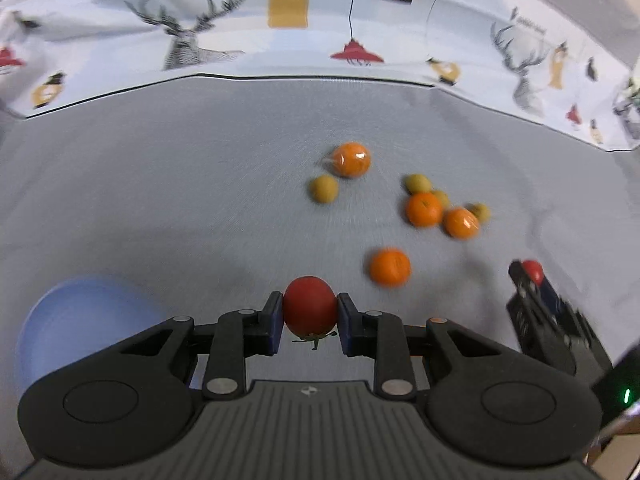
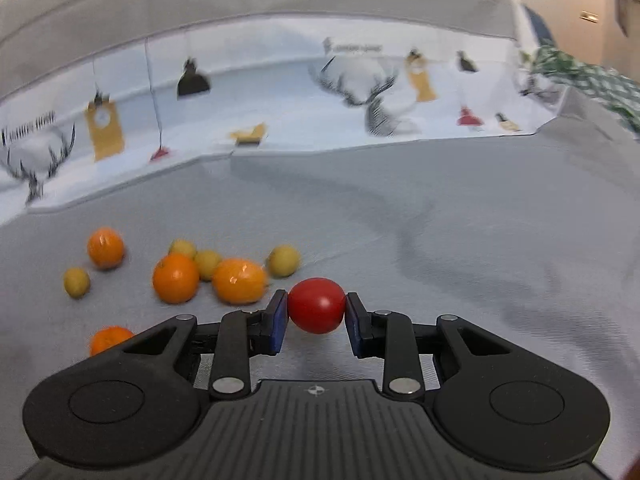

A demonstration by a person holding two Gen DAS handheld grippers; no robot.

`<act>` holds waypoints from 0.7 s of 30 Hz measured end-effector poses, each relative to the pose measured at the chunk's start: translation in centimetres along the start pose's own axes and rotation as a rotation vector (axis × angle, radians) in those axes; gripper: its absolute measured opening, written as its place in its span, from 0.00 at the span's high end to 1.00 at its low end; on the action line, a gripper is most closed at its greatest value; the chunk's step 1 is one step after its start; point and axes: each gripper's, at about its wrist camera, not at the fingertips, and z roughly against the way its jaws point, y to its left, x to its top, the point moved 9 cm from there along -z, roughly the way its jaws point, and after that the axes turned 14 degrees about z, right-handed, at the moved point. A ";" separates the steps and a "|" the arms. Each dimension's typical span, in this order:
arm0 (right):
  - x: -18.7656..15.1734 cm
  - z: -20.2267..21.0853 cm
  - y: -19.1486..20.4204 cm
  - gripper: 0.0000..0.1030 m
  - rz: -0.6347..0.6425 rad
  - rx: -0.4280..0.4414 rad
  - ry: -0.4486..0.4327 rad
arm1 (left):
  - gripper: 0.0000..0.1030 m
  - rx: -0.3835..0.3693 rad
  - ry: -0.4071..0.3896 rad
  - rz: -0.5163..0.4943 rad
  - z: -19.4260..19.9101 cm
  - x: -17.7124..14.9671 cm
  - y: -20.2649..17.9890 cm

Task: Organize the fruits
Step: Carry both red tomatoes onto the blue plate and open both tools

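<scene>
In the left wrist view my left gripper (image 1: 309, 312) is shut on a red tomato (image 1: 309, 305) with its green stem pointing down, just above the grey cloth. My right gripper (image 2: 317, 308) is shut on a second red tomato (image 2: 317, 305); that gripper (image 1: 530, 276) also shows at the right edge of the left wrist view with its tomato (image 1: 534, 271). Several oranges (image 1: 424, 209) (image 2: 176, 278) and small yellow-green fruits (image 1: 324, 189) (image 2: 283, 261) lie loose on the cloth ahead of both grippers.
A pale blue bowl (image 1: 72, 320) sits at the lower left of the left wrist view. A white printed cloth (image 1: 280, 40) with deer and lamps rises behind the grey surface. A green checked cloth (image 2: 592, 80) lies at the far right.
</scene>
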 end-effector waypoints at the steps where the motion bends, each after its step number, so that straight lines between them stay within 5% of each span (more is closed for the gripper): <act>1: 0.3 1.4 -0.2 0.69 -0.007 0.009 -0.014 | 0.70 -0.004 -0.008 0.003 1.8 -1.0 0.8; 6: 0.2 11.5 1.8 0.69 -0.040 0.187 -0.044 | 0.70 0.014 -0.045 0.026 9.7 -6.1 6.7; 15: -1.6 27.9 12.2 0.69 0.096 0.599 -0.025 | 0.70 0.107 -0.133 0.116 18.5 -14.4 19.0; 21: -1.6 34.4 17.7 0.69 0.265 0.683 -0.083 | 0.70 0.086 -0.200 0.189 21.5 -17.9 23.2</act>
